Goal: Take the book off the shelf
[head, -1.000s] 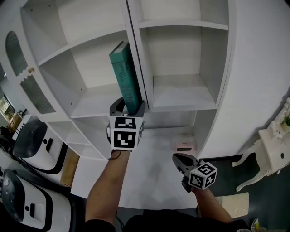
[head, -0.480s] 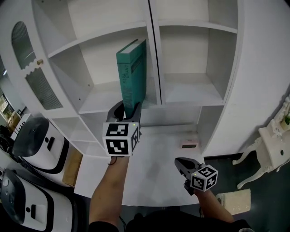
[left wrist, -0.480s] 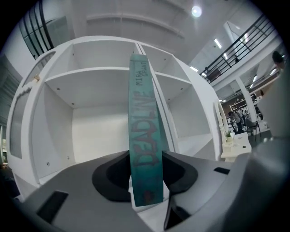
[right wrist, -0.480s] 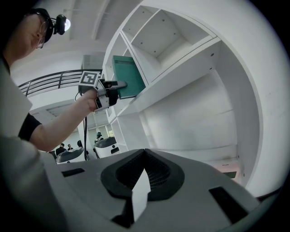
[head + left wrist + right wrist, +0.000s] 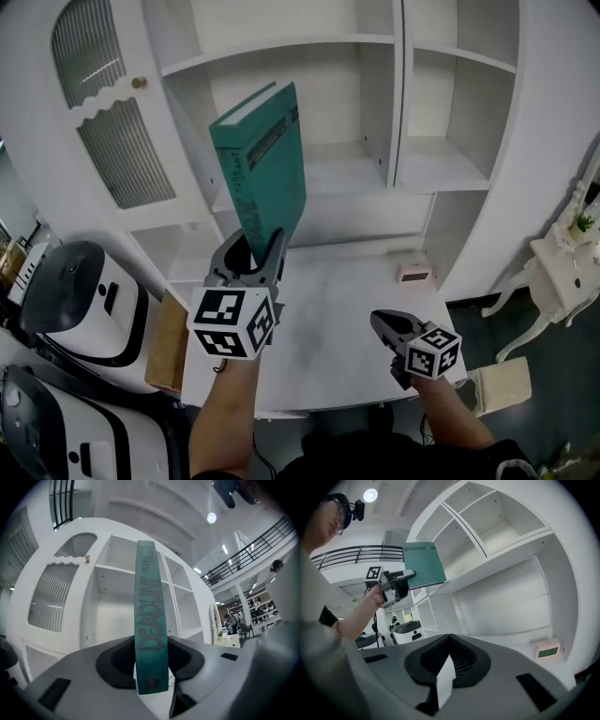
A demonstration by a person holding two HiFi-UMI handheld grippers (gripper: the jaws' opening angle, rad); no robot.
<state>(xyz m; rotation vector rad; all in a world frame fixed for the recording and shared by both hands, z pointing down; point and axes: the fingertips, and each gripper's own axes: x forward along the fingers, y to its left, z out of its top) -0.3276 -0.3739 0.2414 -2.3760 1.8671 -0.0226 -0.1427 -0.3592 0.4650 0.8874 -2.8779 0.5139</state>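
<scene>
The teal book [image 5: 262, 173] is off the shelf and stands upright, tilted slightly left, in front of the white shelf unit [image 5: 328, 42]. My left gripper [image 5: 251, 253] holds its lower end, and the jaws are closing on the spine [image 5: 151, 620] between them. The right gripper view shows the book [image 5: 423, 566] held up in the left gripper [image 5: 396, 585], out to the left. My right gripper [image 5: 386, 325] hovers low over the white table [image 5: 328, 319] at the right, shut and holding nothing.
A small pink clock [image 5: 413, 272] lies on the table near the shelf unit's base. White rounded machines [image 5: 70, 300] stand at the left, beside a cardboard box [image 5: 169, 342]. An ornate white side table [image 5: 562, 272] stands at the right.
The left gripper has drawn the book out of the shelf compartment, towards me and leftward. The view has swung, so the shelf unit sits further right. The right gripper has barely moved.
</scene>
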